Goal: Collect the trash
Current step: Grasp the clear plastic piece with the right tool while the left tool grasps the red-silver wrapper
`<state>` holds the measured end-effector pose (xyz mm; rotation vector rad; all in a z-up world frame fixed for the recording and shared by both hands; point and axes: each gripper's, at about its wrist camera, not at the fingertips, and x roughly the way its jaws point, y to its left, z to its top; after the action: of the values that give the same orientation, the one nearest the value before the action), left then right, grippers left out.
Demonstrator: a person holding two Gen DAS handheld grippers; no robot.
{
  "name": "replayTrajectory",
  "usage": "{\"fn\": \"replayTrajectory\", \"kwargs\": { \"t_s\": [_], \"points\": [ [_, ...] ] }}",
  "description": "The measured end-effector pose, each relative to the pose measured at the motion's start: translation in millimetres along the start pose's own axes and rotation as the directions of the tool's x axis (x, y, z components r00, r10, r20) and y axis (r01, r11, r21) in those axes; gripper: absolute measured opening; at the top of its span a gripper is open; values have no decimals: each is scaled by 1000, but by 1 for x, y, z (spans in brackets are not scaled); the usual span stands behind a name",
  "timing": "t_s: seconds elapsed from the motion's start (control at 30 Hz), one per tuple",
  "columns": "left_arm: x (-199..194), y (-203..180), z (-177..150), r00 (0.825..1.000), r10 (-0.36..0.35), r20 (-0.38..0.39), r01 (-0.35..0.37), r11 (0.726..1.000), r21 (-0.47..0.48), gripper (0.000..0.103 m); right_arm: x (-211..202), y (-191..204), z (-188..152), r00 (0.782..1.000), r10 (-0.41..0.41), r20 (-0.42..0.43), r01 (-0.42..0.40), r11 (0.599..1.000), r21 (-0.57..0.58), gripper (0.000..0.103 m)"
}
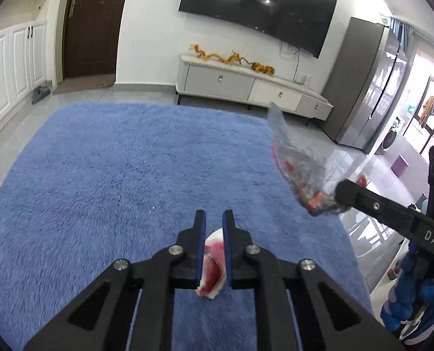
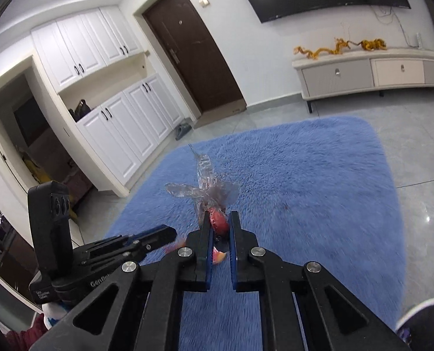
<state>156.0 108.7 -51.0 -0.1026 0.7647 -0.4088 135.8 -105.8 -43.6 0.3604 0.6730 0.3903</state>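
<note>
Rug (image 1: 129, 175) mid-frame on floor, TV stand (image 1: 255, 84) behind it upper centre, TV (image 1: 258, 8) above, door (image 1: 91, 23) upper left, fridge (image 1: 366, 87) right.

We're in a home living room here. A big dark television (image 1: 258, 8) hangs on the white wall above a low media cabinet (image 1: 246, 83) with drawers, golden dragon ornaments (image 1: 231, 58) laid along its top. A shaggy blue rug (image 1: 129, 175) covers the grey tiled floor (image 2: 421, 161). A brown entrance door (image 2: 190, 49) stands beside white built-in cupboards (image 2: 123, 111), and a tall grey fridge (image 1: 366, 87) stands off to the side.
</note>
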Motion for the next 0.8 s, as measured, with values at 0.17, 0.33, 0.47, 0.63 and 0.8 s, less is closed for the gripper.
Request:
{"fn": "replayTrajectory", "kwargs": {
  "t_s": [0.17, 0.33, 0.47, 0.63, 0.8],
  "points": [
    [-18, -9, -6, 1000, -7, 1, 7, 1000, -1, 8, -46, 2, -17, 999, -5, 32, 5, 1000, 7, 9],
    [-14, -9, -14, 1000, 11, -27, -11, 1000, 3, 24, -68, -4, -29, 999, -8, 42, 7, 1000, 23, 9],
    [2, -9, -17, 999, 29, -36, -29, 1000, -4, 63, -74, -13, -36, 999, -1, 47, -1, 999, 51, 9],
    [39, -3, -18, 992, 58, -111, -59, 998, 1, 63, -70, -29, -38, 999, -3, 42, 0, 998, 61, 9],
    [65, 4, -21, 988, 66, -136, -68, 998, -12, 62, -47, -58, -40, 1000, -14, 0, 14, 993, 117, 9]
  ]
}}
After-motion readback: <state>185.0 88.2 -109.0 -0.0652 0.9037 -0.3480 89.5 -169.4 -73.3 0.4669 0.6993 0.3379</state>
